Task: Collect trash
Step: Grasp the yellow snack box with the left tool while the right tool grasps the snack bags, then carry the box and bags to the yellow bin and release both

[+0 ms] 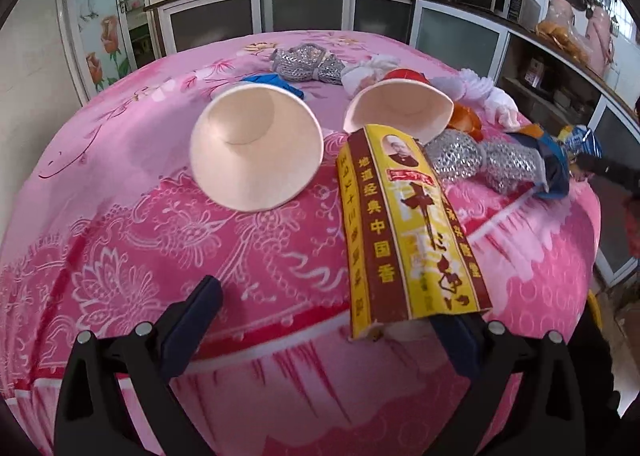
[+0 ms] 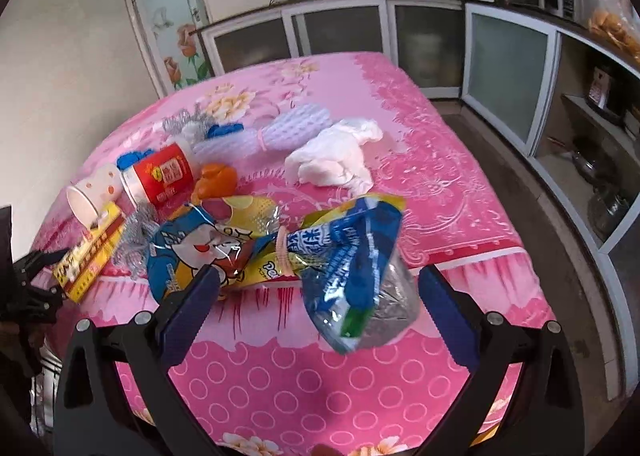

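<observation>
- The left gripper (image 1: 324, 320) is spread wide; bare tablecloth (image 1: 140, 256) is seen between its fingers and ahead, up to the near cup (image 1: 256, 148).
- The path along its right finger is blocked by the yellow box (image 1: 404, 228), whose near end lies over that fingertip.
- Beyond the box, the way is closed by a second cup (image 1: 400, 106) and silver wrappers (image 1: 472, 164), packed close together.
- Between the open fingers of the right gripper (image 2: 320, 292), the knotted snack bag (image 2: 280, 248) is found, its loose end overhanging the table edge.
- Open cloth (image 2: 448, 184) is left to the right of the bag and the white tissue (image 2: 336, 156).
- The left side is crowded by the red cup (image 2: 160, 176), orange scrap (image 2: 216, 180) and box (image 2: 88, 256).
</observation>
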Tool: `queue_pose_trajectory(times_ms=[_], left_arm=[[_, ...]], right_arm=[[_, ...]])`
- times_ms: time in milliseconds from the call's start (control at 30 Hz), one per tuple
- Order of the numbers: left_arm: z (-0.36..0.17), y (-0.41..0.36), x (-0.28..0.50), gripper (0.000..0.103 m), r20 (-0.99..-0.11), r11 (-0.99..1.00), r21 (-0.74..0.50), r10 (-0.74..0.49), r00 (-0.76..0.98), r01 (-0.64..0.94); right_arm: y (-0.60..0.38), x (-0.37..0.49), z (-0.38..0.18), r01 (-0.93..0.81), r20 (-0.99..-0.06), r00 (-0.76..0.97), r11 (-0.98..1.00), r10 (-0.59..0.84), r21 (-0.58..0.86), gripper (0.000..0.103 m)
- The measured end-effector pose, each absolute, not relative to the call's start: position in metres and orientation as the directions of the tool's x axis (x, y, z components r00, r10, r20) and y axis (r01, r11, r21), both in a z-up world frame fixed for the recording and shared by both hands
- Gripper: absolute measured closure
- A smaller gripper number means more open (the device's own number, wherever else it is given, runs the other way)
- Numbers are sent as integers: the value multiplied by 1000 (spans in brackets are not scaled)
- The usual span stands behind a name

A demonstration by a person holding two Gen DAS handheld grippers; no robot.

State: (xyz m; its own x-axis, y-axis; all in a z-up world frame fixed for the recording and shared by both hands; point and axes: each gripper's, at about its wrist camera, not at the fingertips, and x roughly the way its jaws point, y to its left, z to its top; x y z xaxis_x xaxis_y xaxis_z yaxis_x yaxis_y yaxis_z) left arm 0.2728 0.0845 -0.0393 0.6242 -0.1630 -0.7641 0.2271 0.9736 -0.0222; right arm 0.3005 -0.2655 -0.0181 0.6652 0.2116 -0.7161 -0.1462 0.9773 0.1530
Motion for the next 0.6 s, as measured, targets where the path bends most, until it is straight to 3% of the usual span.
queue_pose_trajectory(times_ms=[67,100,133,167,200,333,367,600], left_arm=[[-39,84,274,11,-760,973,-26,-167,628,227],[-38,83,275,22,-759,973,-27,-169,629,228],[-37,82,275,33,-757,973,-29,-172,631,230],[-36,81,275,38,-756,973,-30,-173,631,230],[-35,80,275,48,-755,972,-32,-175,632,231],[-33,78,272,89,-748,972,-39,-183,638,232],[-31,80,272,93,-742,972,-51,-191,642,230],[-24,86,268,98,-714,969,-129,-238,658,210]], right_arm=[[-263,303,-22,-150,-725,656,977,211,149,15],[-261,304,-24,-162,-732,645,975,220,151,21],[-260,304,-25,-163,-735,644,977,212,139,33],[-257,304,-25,-154,-738,651,983,179,103,51],[-256,304,-25,-146,-738,657,986,156,79,61],[-257,301,-26,-127,-728,671,989,142,76,76],[-258,300,-25,-118,-726,676,991,131,69,82],[-267,290,-19,-90,-705,697,991,131,95,87]])
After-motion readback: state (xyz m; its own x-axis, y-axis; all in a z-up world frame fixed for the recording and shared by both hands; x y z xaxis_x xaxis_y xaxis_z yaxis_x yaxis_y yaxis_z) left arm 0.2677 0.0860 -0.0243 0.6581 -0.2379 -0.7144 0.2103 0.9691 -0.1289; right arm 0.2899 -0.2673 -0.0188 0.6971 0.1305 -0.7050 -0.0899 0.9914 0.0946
